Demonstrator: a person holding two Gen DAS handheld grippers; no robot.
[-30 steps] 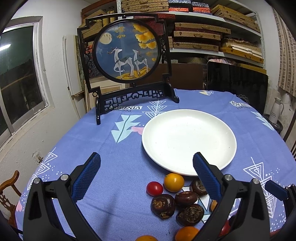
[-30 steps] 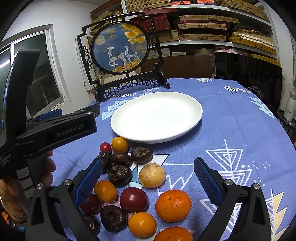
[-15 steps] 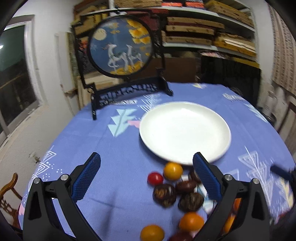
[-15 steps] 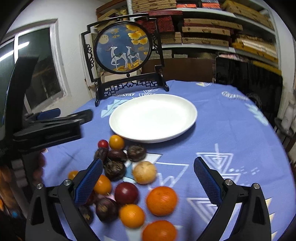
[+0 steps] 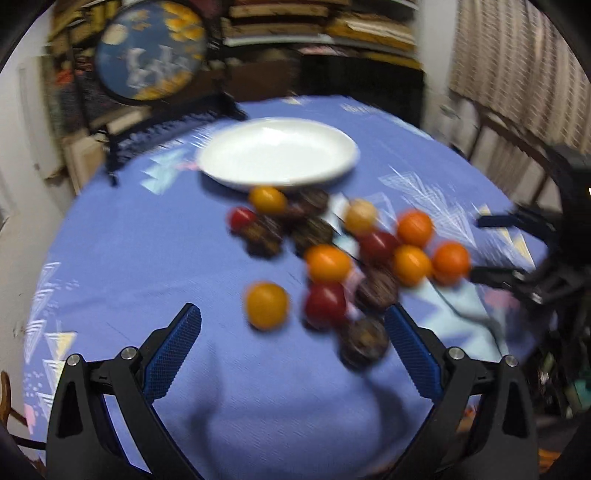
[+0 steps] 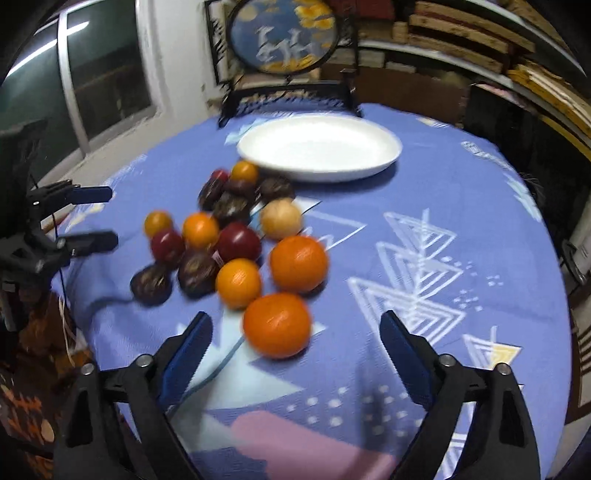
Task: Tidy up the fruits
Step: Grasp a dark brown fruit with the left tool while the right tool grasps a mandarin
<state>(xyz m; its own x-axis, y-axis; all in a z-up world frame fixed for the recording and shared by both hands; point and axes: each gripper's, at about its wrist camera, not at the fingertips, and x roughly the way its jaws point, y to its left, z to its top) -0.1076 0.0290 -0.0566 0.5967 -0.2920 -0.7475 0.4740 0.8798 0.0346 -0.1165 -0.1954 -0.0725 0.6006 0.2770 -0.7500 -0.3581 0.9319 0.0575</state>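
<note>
A pile of fruit lies on the blue tablecloth in front of an empty white plate (image 5: 280,153), also in the right wrist view (image 6: 319,147). It holds oranges (image 6: 277,325), small yellow-orange fruits (image 5: 266,304), red ones (image 5: 325,301), dark wrinkled ones (image 5: 364,341) and a pale round one (image 6: 281,218). My left gripper (image 5: 293,326) is open and empty, just short of the nearest fruits. My right gripper (image 6: 295,334) is open and empty, with the nearest orange between its jaws' line. Each gripper shows in the other's view (image 5: 495,247) (image 6: 88,218).
A round painted screen on a black stand (image 6: 284,35) stands behind the plate. Shelves of boxes (image 6: 480,44) fill the back wall. A window (image 6: 74,74) is at the left. The round table's edge (image 5: 48,258) curves near both sides.
Both grippers pulled back and up from the pile, so more fruit shows in each view. Both stay open. The fruit and plate have not moved.
</note>
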